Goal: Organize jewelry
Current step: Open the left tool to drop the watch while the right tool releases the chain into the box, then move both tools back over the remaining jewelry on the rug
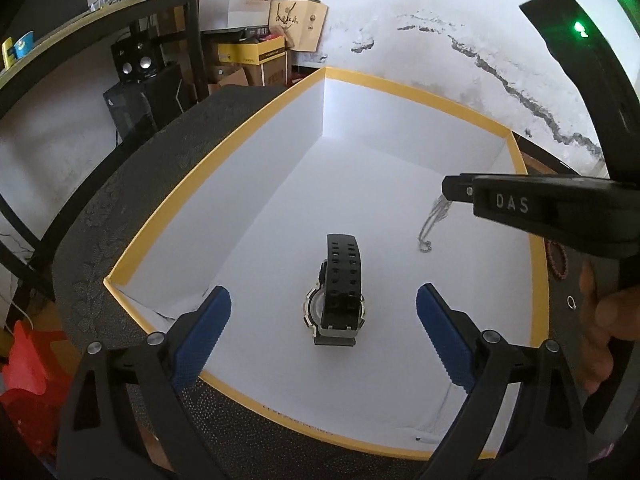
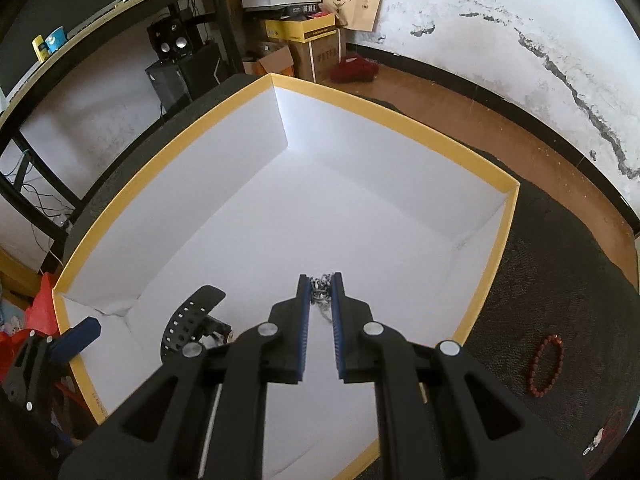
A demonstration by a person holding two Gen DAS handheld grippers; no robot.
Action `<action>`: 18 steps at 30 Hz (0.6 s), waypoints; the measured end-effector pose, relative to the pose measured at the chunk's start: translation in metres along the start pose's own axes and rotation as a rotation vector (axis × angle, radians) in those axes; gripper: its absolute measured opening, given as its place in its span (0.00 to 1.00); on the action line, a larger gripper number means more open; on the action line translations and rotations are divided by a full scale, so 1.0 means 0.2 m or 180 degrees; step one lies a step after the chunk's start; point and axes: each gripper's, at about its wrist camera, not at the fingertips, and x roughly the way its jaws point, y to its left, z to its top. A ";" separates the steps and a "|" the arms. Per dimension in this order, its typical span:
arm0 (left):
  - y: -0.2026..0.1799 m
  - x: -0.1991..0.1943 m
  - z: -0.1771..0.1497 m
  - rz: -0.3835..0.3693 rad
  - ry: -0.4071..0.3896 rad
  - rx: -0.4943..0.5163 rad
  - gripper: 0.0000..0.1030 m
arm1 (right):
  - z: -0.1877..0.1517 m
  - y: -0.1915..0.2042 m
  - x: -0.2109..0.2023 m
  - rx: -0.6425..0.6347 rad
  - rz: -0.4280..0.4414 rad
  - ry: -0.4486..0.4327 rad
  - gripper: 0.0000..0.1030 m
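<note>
A white box with a yellow rim sits on a dark mat. A black watch stands on the box floor. My left gripper is open and empty, its blue pads on either side of the watch but apart from it. My right gripper is shut on a silver chain necklace, held over the box's right part; the chain hangs below its tip in the left wrist view. A red bead bracelet and a small ring lie on the mat, right of the box.
The dark mat covers a round table. Behind stand a desk with speakers, cardboard boxes and paper bags by a cracked white wall. A red stool is low at the left. A small pale item lies at the mat's right edge.
</note>
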 end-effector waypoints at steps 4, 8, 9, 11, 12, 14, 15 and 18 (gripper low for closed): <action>-0.02 -0.01 -0.01 0.0050 -0.0036 0.0082 0.89 | 0.00 -0.01 -0.01 0.0046 0.0071 -0.0011 0.62; -0.02 -0.02 -0.02 -0.0006 -0.0046 0.0064 0.89 | -0.01 -0.02 -0.09 0.0070 0.0131 -0.0155 0.90; -0.02 -0.03 -0.02 -0.0036 -0.0042 0.0025 0.89 | -0.01 -0.02 -0.11 0.0080 0.0160 -0.0159 0.92; -0.02 -0.05 0.00 -0.0082 -0.0045 -0.0022 0.90 | -0.03 -0.05 -0.18 0.0118 0.0190 -0.0207 0.94; -0.02 -0.06 0.00 -0.0099 -0.0075 -0.0031 0.92 | -0.05 -0.06 -0.21 0.0145 0.0146 -0.0236 0.94; -0.04 -0.09 0.01 -0.0058 -0.0131 0.0005 0.92 | -0.09 -0.11 -0.31 0.0202 0.0007 -0.0306 0.94; -0.05 -0.11 0.02 -0.0030 -0.0167 0.0051 0.92 | -0.12 -0.13 -0.37 0.0221 -0.0064 -0.0375 0.94; -0.10 -0.15 0.04 -0.0018 -0.0191 0.0122 0.93 | -0.24 -0.21 -0.55 0.0276 -0.0268 -0.0540 0.94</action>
